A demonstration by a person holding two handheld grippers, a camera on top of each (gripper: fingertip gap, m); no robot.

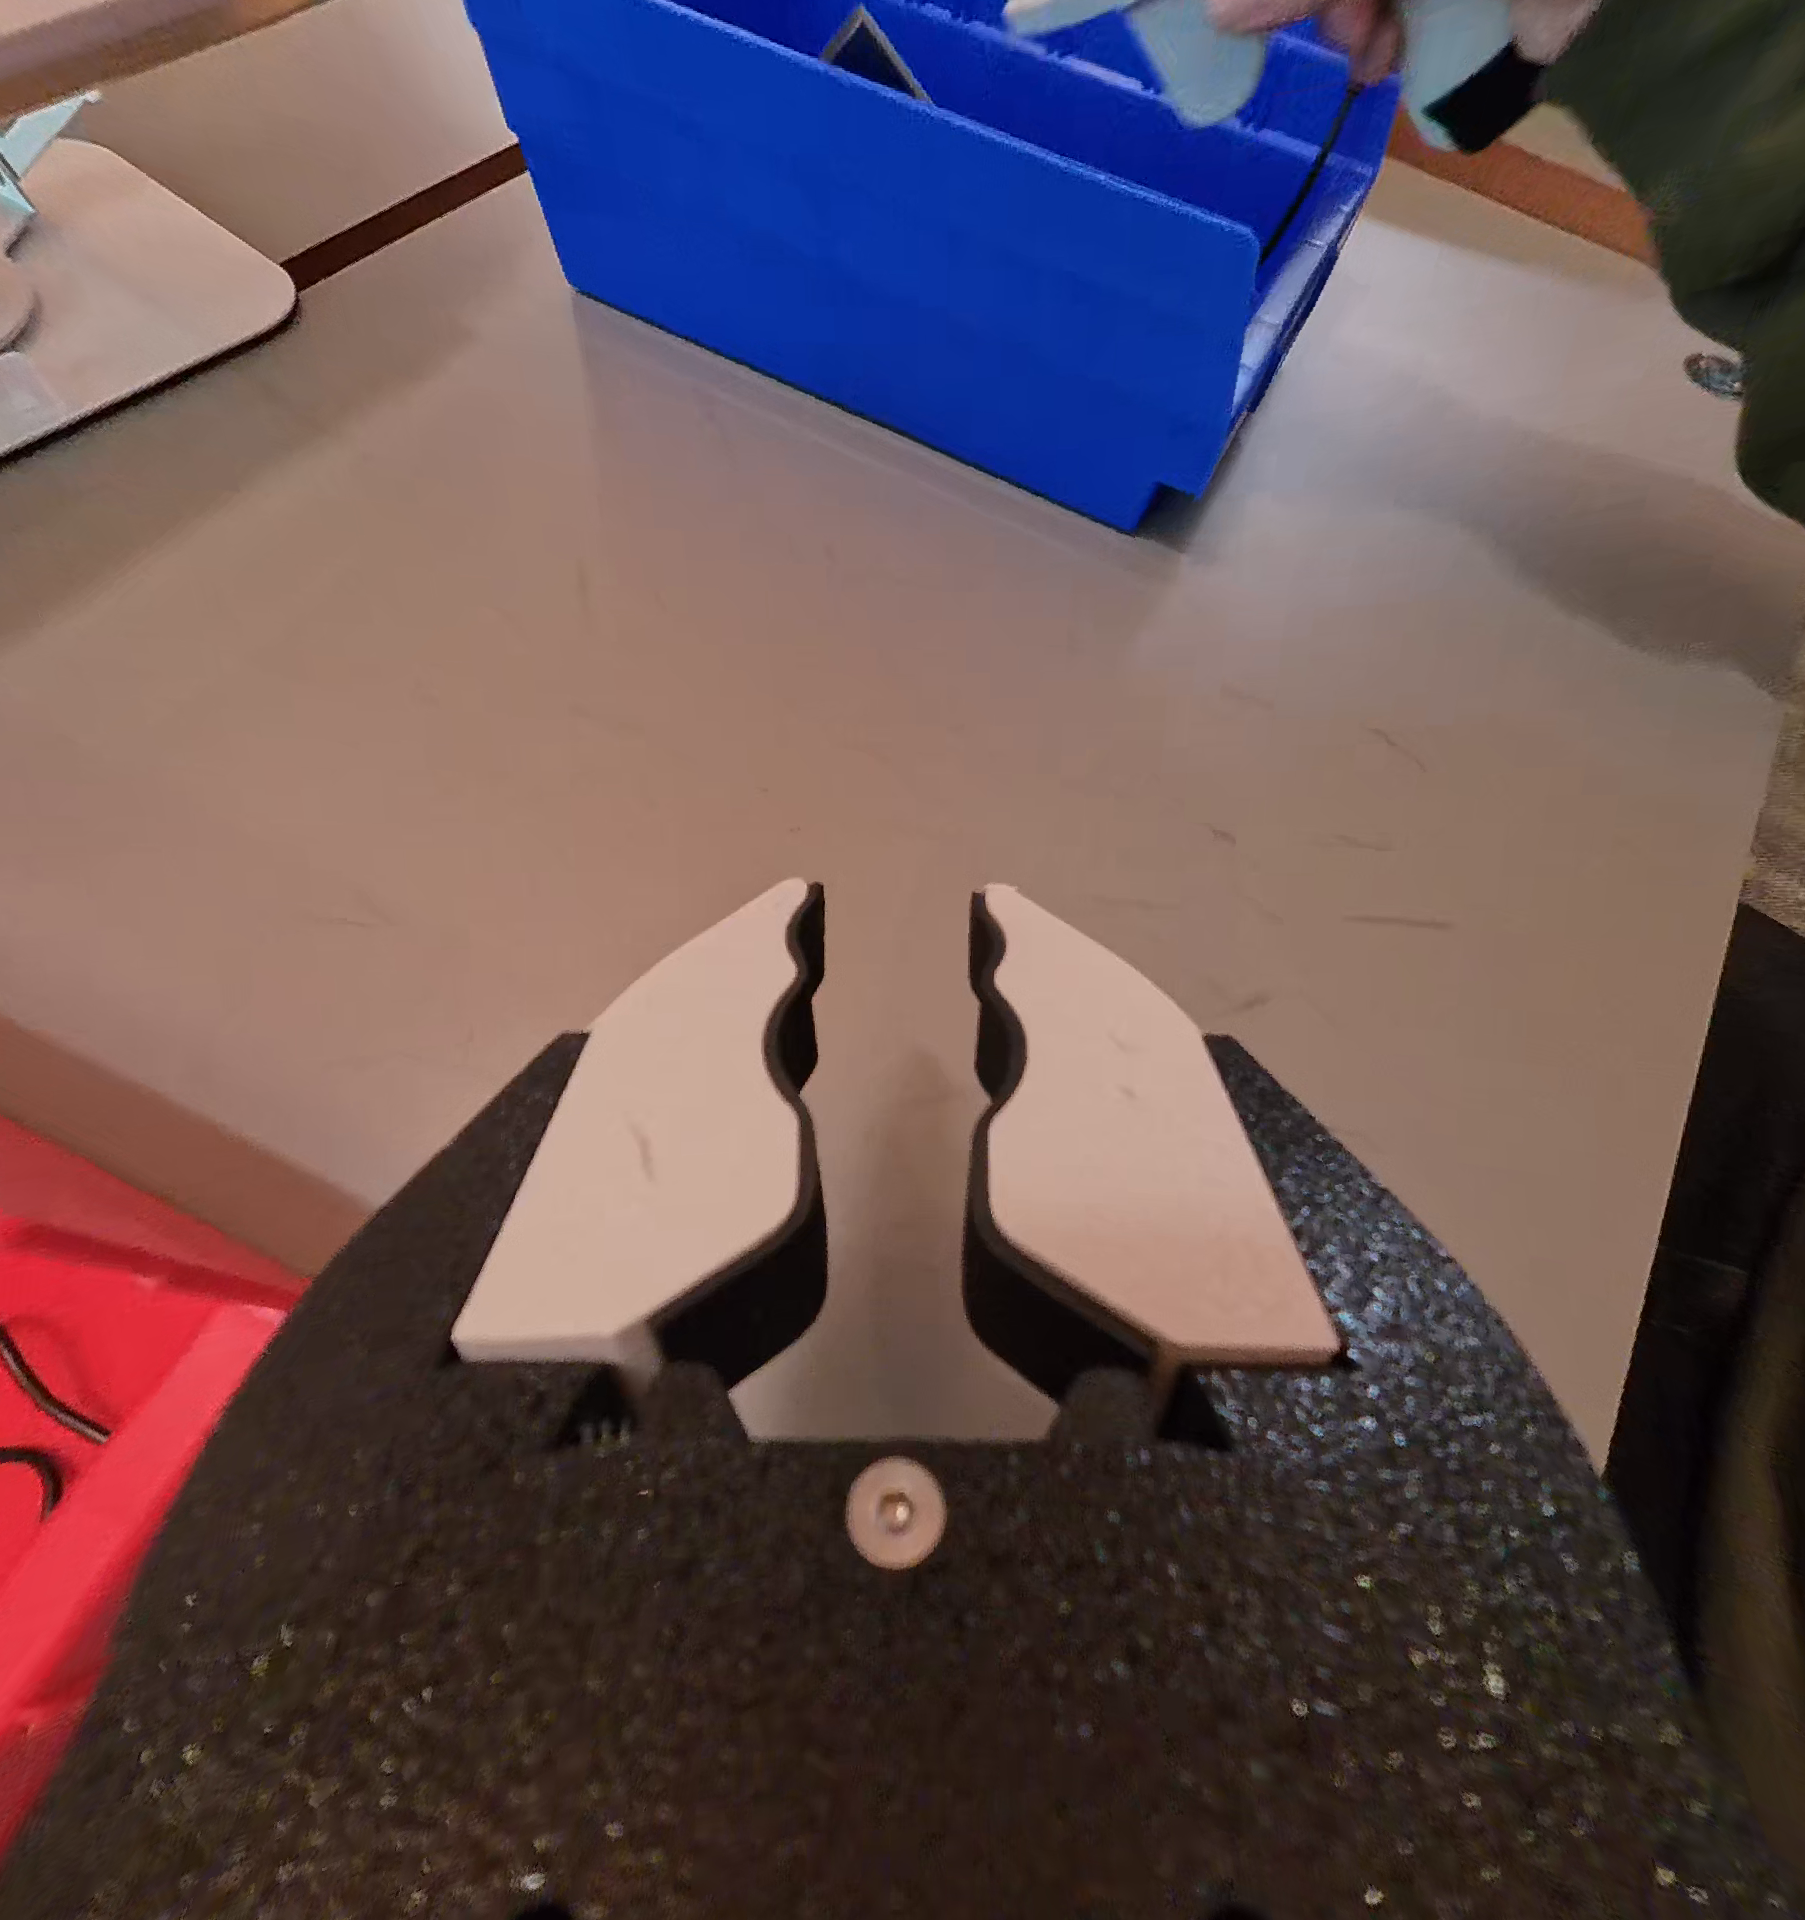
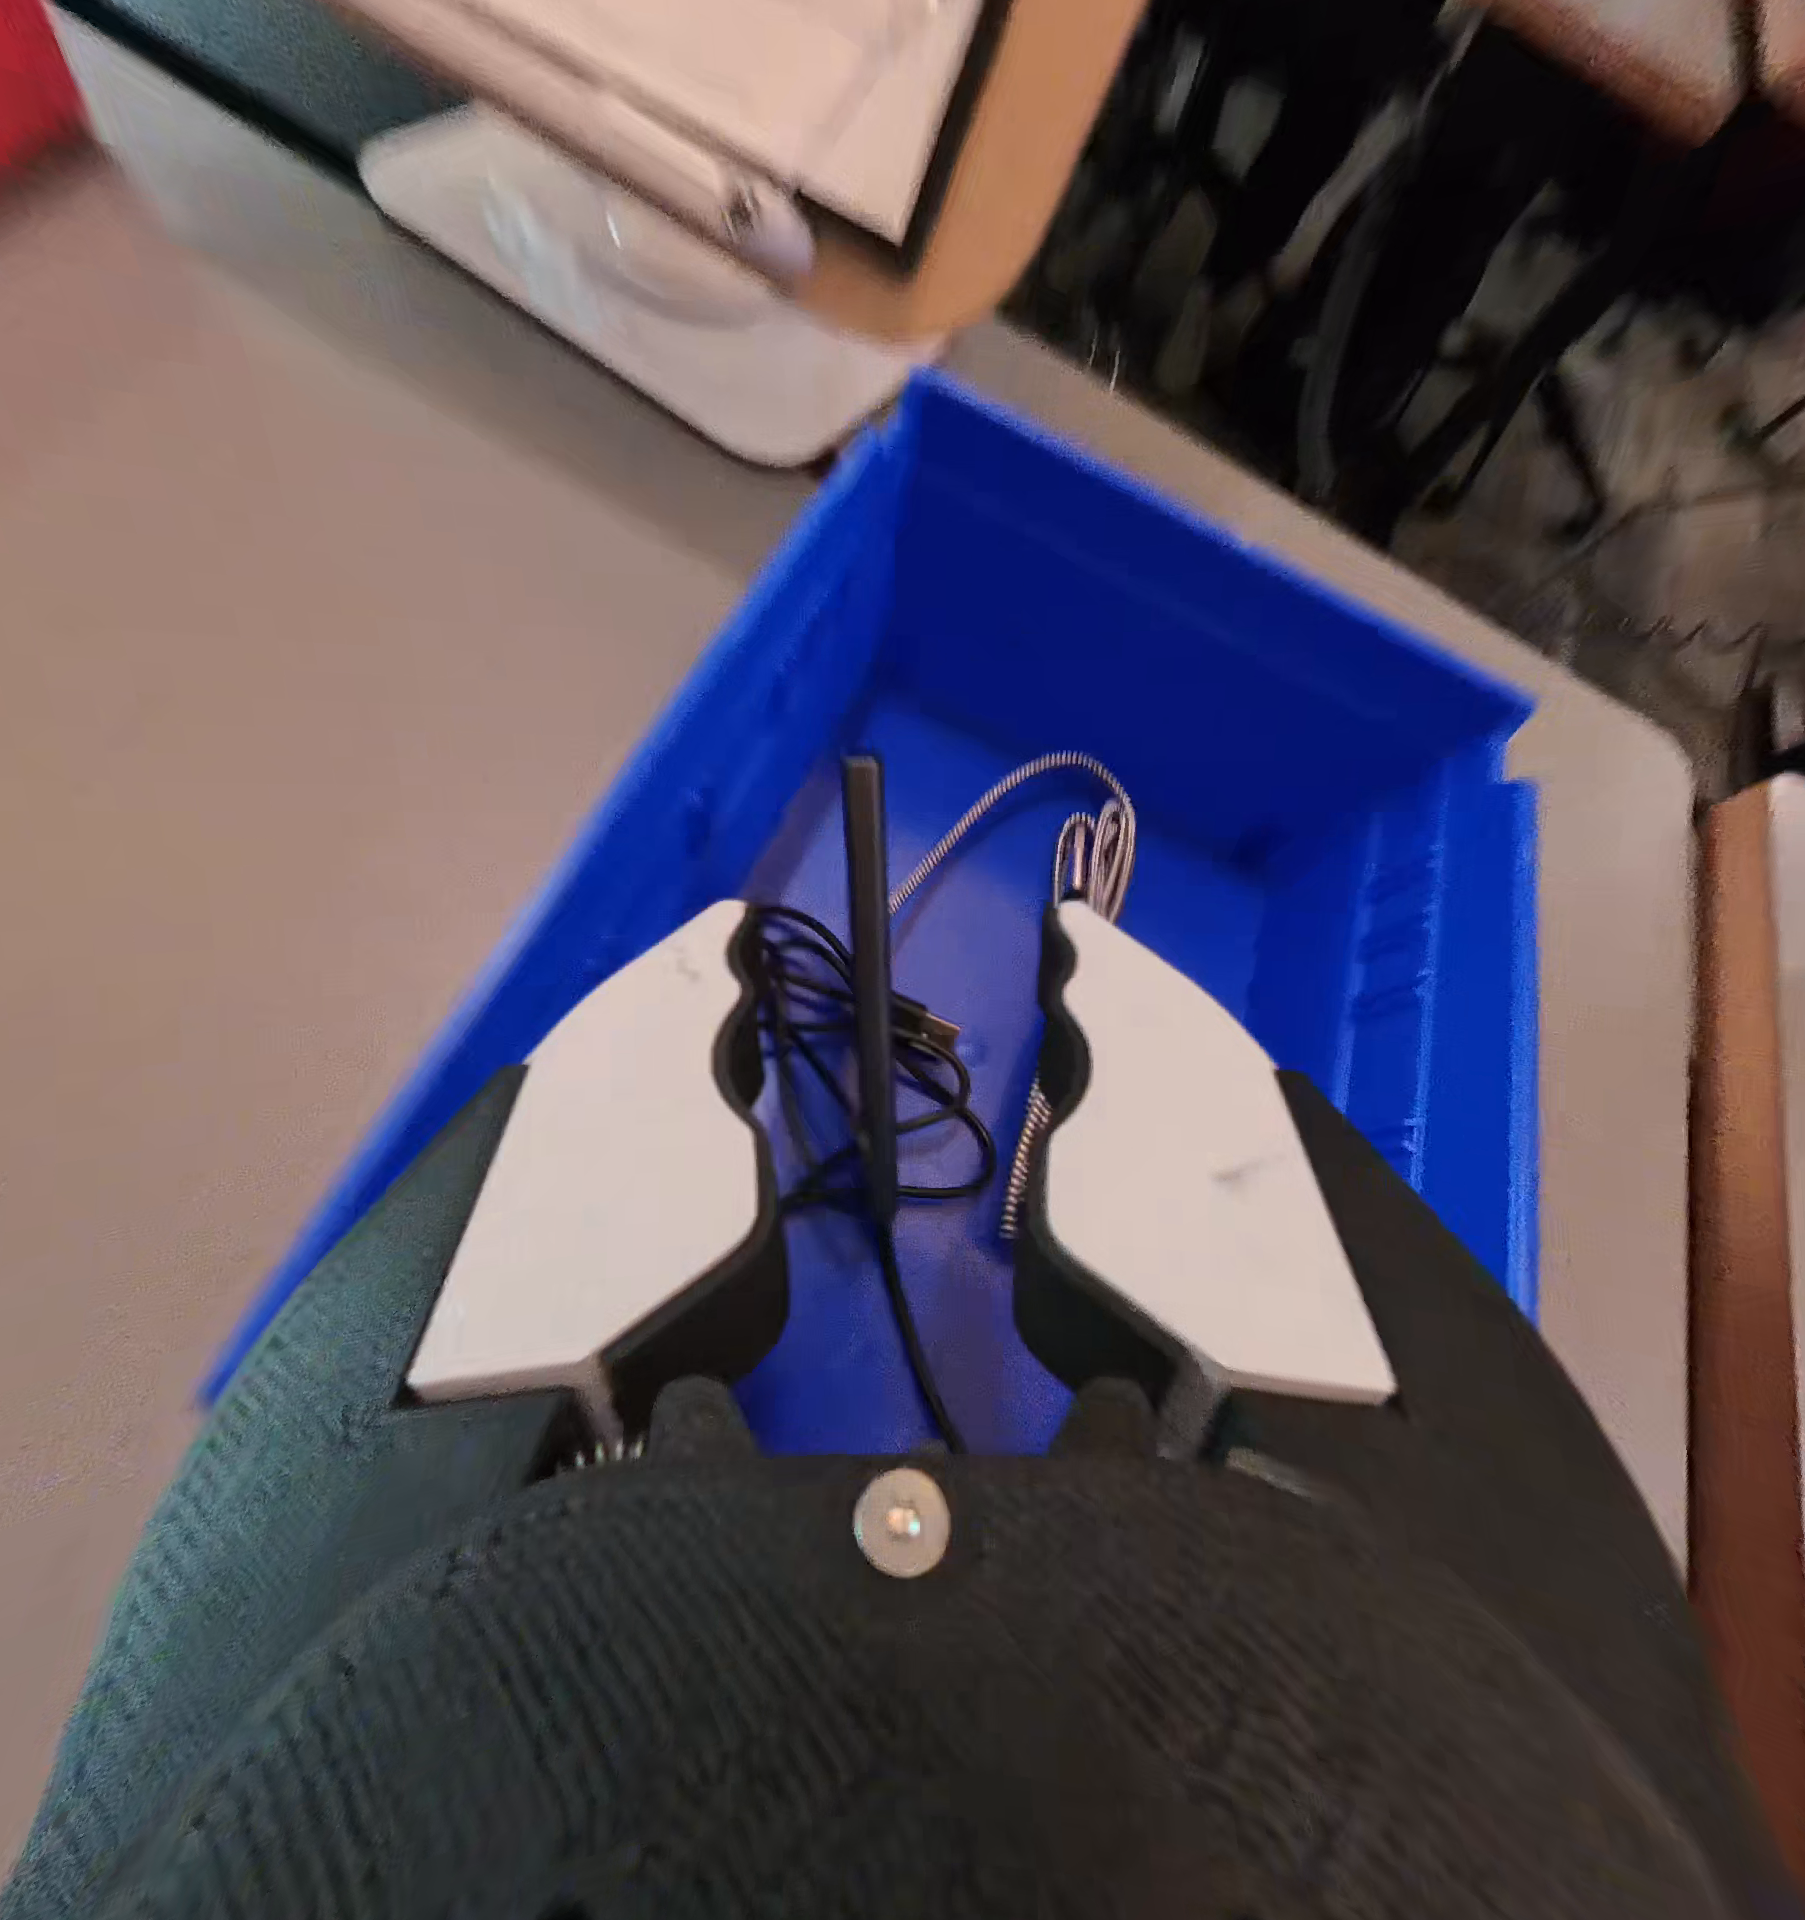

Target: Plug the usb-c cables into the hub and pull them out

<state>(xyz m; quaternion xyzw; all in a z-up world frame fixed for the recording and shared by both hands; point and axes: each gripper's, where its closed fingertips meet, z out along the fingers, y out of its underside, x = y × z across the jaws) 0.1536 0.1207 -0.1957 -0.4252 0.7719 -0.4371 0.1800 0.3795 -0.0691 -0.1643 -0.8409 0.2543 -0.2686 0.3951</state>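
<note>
Risk: our right gripper (image 2: 898, 925), jaws apart w/ nothing held, sits over the blue corrugated-plastic bin (image 2: 1137, 644); the thin black coiled cable (image 2: 856, 1049) tangles round a flat dark slab, prob. the hub (image 2: 870, 935), beside the braided silver cable (image 2: 981, 821). A snag is likely. Left gripper (image 1: 898, 894) is open too, above the smooth grey tabletop (image 1: 565, 675).

One blue bin (image 2: 1137, 623), one red bin (image 1: 67, 1351), two cables (image 2: 877, 1091), one hub (image 2: 867, 935)

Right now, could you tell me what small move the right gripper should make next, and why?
Probably lower the right gripper into the blue bin onto the black cable: its jaws are open and empty above it, and the left gripper holds nothing either.
</note>
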